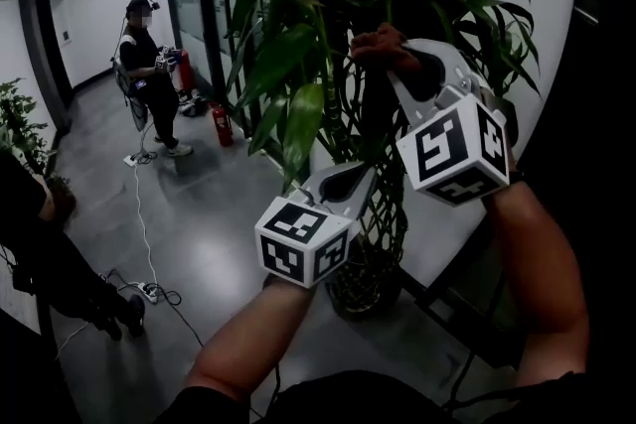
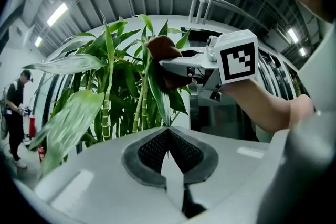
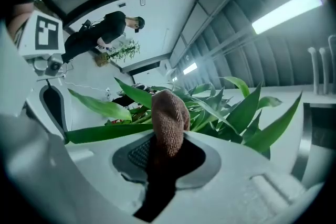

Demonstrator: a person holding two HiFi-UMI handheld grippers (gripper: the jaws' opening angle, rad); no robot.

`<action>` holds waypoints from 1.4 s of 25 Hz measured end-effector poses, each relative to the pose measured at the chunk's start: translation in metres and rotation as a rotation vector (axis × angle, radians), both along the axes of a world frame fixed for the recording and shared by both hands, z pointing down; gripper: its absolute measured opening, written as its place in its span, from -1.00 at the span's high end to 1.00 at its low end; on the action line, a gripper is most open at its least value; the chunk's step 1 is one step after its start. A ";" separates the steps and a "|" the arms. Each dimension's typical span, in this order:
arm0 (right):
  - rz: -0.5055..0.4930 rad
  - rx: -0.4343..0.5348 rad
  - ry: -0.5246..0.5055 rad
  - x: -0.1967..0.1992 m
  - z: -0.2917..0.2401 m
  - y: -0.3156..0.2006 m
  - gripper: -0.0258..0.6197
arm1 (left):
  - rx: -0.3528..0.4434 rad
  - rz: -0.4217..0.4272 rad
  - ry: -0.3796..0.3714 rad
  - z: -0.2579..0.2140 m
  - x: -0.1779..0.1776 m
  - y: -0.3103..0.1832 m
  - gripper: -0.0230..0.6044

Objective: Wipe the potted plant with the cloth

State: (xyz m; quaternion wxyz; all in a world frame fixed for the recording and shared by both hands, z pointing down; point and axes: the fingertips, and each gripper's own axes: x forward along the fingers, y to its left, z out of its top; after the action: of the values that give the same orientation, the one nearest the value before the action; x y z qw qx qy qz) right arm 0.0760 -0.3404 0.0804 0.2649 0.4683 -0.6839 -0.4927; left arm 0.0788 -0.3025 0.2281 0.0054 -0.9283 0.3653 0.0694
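The potted plant (image 1: 328, 25) is a tall bamboo with long green leaves in a dark pot (image 1: 360, 288). My left gripper (image 1: 348, 176) reaches up from below. Its jaws are shut on the tip of a hanging leaf (image 2: 156, 93), which runs down into the left gripper (image 2: 169, 131). My right gripper (image 1: 396, 63) is higher up among the foliage and is shut on a brown cloth (image 1: 378, 42). In the left gripper view the right gripper (image 2: 169, 66) holds the cloth (image 2: 160, 50) against the upper part of that same leaf. The cloth (image 3: 169, 120) sticks out of the right gripper (image 3: 167, 150).
A white curved wall (image 1: 537, 5) stands right behind the plant. A person (image 1: 149, 74) stands further down the corridor. Red fire extinguishers (image 1: 222, 125) sit by the glass wall, and a cable with a power strip (image 1: 149, 291) lies on the grey floor. Another plant (image 1: 20, 124) is at the left edge.
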 end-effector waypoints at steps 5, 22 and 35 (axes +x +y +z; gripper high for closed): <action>-0.012 -0.033 0.086 -0.008 0.027 0.002 0.72 | 0.005 0.001 -0.008 0.003 0.005 0.003 0.87; -0.084 -0.232 0.251 -0.015 0.097 0.035 0.72 | 0.024 0.006 -0.029 0.002 0.011 0.008 0.87; -0.155 -0.488 0.326 -0.017 0.143 0.069 0.72 | 0.033 0.002 -0.052 0.006 0.012 0.009 0.87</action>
State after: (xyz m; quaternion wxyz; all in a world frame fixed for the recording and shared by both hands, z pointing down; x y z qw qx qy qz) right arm 0.0587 -0.2710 0.2237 0.4376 0.2521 -0.7642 -0.4012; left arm 0.0905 -0.2934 0.2343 0.0302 -0.9300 0.3628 0.0512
